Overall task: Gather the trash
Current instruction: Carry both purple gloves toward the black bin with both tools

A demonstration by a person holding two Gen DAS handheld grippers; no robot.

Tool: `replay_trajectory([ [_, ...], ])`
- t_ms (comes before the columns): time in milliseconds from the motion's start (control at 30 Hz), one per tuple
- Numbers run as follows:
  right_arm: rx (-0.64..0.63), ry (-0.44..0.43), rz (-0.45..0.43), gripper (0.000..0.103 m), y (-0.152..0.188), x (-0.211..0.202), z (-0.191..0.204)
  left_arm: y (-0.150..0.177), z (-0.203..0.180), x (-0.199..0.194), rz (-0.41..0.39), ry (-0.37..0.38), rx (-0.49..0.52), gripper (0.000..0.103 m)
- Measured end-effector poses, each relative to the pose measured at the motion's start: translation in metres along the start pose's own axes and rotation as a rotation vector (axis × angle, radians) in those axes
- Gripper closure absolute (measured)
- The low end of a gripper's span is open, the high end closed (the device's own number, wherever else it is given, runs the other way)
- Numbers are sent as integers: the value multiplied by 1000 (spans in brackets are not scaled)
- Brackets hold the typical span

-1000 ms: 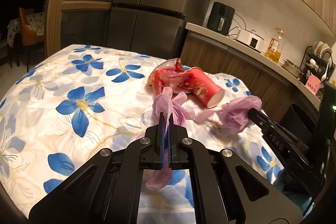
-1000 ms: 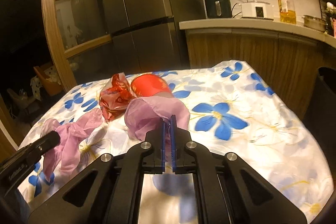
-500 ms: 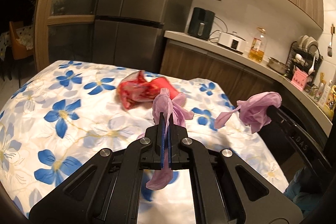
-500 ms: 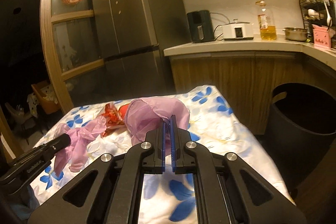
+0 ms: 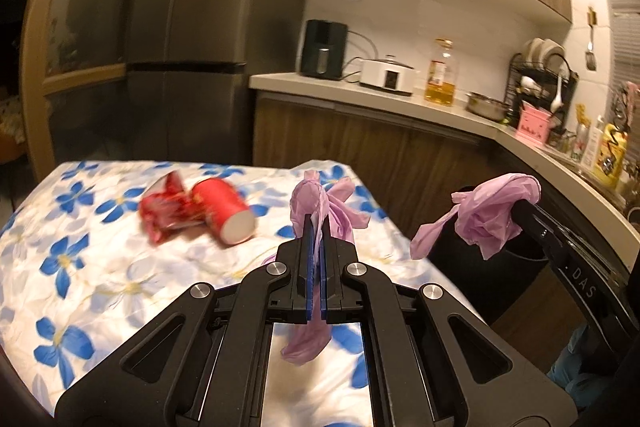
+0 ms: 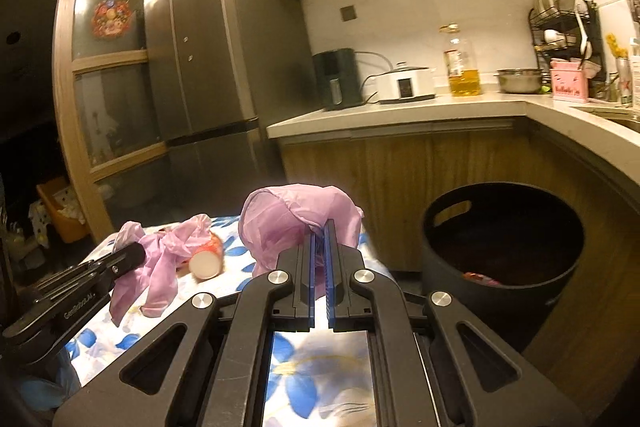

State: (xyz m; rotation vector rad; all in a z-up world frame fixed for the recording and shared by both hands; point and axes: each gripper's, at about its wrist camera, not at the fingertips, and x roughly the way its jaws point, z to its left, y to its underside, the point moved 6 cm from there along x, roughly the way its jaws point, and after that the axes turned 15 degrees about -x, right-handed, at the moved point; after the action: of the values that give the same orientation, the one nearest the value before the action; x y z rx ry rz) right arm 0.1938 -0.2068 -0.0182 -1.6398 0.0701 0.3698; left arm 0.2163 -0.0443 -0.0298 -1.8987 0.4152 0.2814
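My left gripper is shut on a pink glove and holds it above the flowered table. My right gripper is shut on a second pink glove, lifted near the table's right edge. A black round trash bin stands on the floor to the right with some red trash inside. A red paper cup lies on its side on the table next to a crumpled red wrapper. The right gripper's glove also shows in the left wrist view.
A wooden kitchen counter runs behind the table and bin, with an air fryer, a cooker, an oil bottle and a dish rack on it. A tall grey fridge stands at the back left.
Both grippers have risen and swung right with their gloves. The black bin has come into full view in the right wrist view. The cup and wrapper stay on the table.
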Motion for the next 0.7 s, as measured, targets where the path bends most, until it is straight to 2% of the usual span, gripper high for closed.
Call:
replay_trajectory([
  [367,14,136,-39,98,-9,-18,-65,3,-78,22,-2,102,104,102],
  [700,77,291,-46,98,-14,-30,-141,11,-153,47,12,215,157,102],
])
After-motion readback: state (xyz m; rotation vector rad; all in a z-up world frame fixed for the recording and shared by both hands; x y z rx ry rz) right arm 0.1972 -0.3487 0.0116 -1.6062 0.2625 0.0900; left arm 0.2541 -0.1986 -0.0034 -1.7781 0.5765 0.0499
